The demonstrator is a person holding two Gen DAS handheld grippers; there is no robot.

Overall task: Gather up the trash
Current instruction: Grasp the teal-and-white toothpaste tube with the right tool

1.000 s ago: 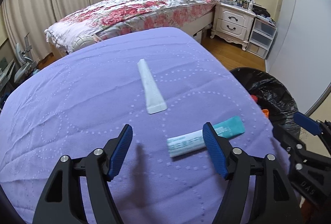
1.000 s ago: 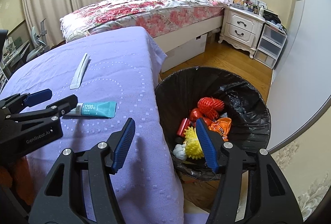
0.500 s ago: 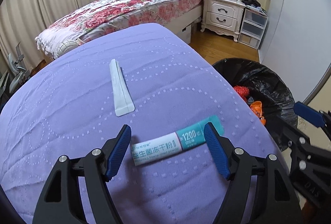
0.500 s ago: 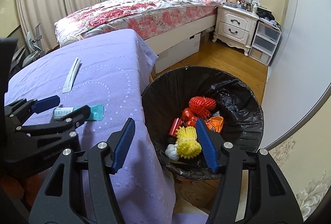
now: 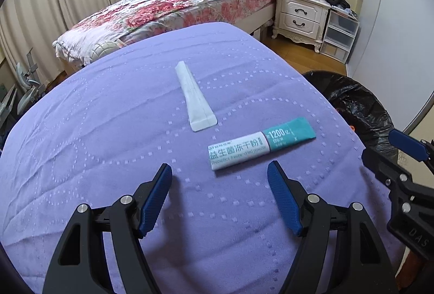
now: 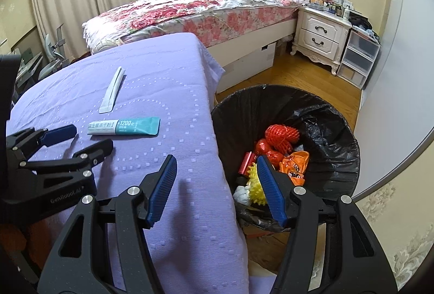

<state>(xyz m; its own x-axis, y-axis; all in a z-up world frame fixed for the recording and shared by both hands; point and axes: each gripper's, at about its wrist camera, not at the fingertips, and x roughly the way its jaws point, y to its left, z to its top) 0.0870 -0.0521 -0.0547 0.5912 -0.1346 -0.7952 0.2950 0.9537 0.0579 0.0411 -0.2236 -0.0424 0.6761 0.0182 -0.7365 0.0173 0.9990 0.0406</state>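
A: Two hand-held grippers work over one worktop (image 5: 81, 131) draped in a lilac cloth. What stands beside the worktop?

B: A trash bin (image 6: 336, 125) lined with a black bag, just off the worktop's right edge; red, orange and yellow toys lie inside it.

A: And the left hand-held gripper (image 5: 219, 174)?

B: It is over the worktop's near half, its blue pads spread wide with nothing between them. The teal-and-white sachet (image 5: 260, 143) lies flat on the worktop just beyond its fingertips, nearer the right pad, apart from both.

A: The right hand-held gripper (image 6: 215, 166)?

B: Also spread and empty. It hangs over the worktop's right edge, one finger above the cloth and the other above the bin's rim.

A: Anything smaller on the worktop?

B: A plain white sachet (image 5: 194, 101), flat, farther toward the worktop's middle than the teal-and-white one; its wide end comes near the other's white end without touching.
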